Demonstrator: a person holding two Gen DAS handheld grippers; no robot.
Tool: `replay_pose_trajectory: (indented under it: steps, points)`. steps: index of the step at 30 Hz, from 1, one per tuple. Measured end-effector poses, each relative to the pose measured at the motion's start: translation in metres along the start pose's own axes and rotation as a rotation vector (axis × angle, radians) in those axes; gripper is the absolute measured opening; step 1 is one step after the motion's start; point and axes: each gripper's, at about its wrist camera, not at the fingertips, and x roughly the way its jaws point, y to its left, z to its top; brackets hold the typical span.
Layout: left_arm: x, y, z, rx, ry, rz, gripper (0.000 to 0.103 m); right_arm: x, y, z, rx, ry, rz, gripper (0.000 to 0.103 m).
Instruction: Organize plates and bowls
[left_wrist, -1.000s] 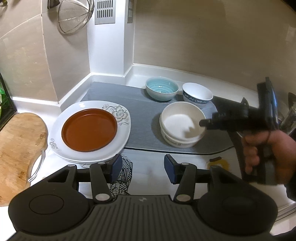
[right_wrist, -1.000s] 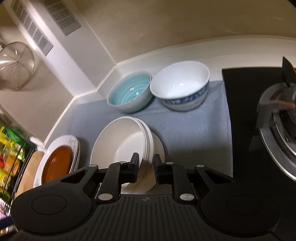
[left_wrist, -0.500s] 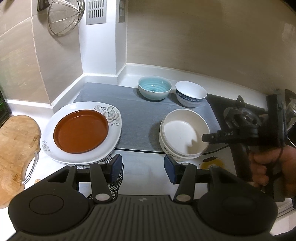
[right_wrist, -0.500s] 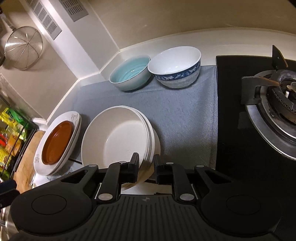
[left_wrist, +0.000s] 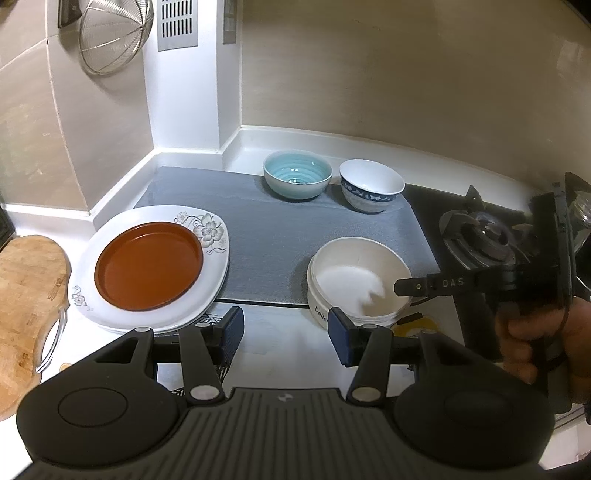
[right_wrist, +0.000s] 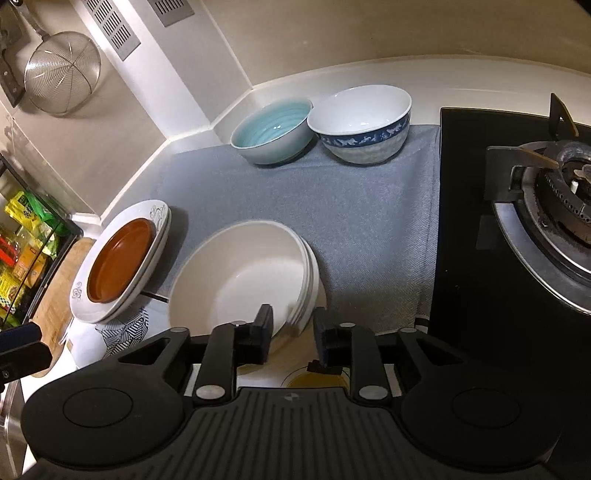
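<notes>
Warm, dim indoor light with soft shadows; sharp at centre, with strong fisheye bending at the edges.

A home kitchen: a gas burner (right_wrist: 565, 192) set in a black hob, a wire strainer (left_wrist: 110, 37) on the tiled wall, a wooden cutting board (left_wrist: 26, 295) on the white counter (left_wrist: 280, 347).

Brown plate (left_wrist: 148, 266) on white floral plate (left_wrist: 209, 232). Grey mat (left_wrist: 273, 225). Bowls: ribbed turquoise (left_wrist: 296, 178), blue-banded white (left_wrist: 371, 189), plain cream stack (left_wrist: 356, 278).

Glossy ceramic bowls (right_wrist: 236, 280) on matt woven cloth (right_wrist: 373, 221)
</notes>
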Motion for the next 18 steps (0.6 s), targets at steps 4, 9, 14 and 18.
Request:
replay_pose_trajectory:
  steps: [4, 9, 14, 18]
  points:
    - [0.003, -0.002, 0.0, 0.008, 0.006, -0.004, 0.056, 0.002, -0.001, 0.002, 0.005, 0.003, -0.001, 0.027]
    - [0.004, -0.003, 0.0, 0.012, 0.009, -0.002, 0.056, 0.008, -0.001, 0.003, 0.018, 0.013, -0.006, 0.027]
    - [0.004, -0.002, 0.001, 0.011, 0.008, 0.006, 0.056, 0.012, 0.002, 0.002, 0.011, 0.026, -0.002, 0.029]
    - [0.005, -0.001, 0.001, 0.008, 0.009, 0.01, 0.056, 0.012, 0.002, 0.001, -0.002, 0.021, -0.007, 0.027]
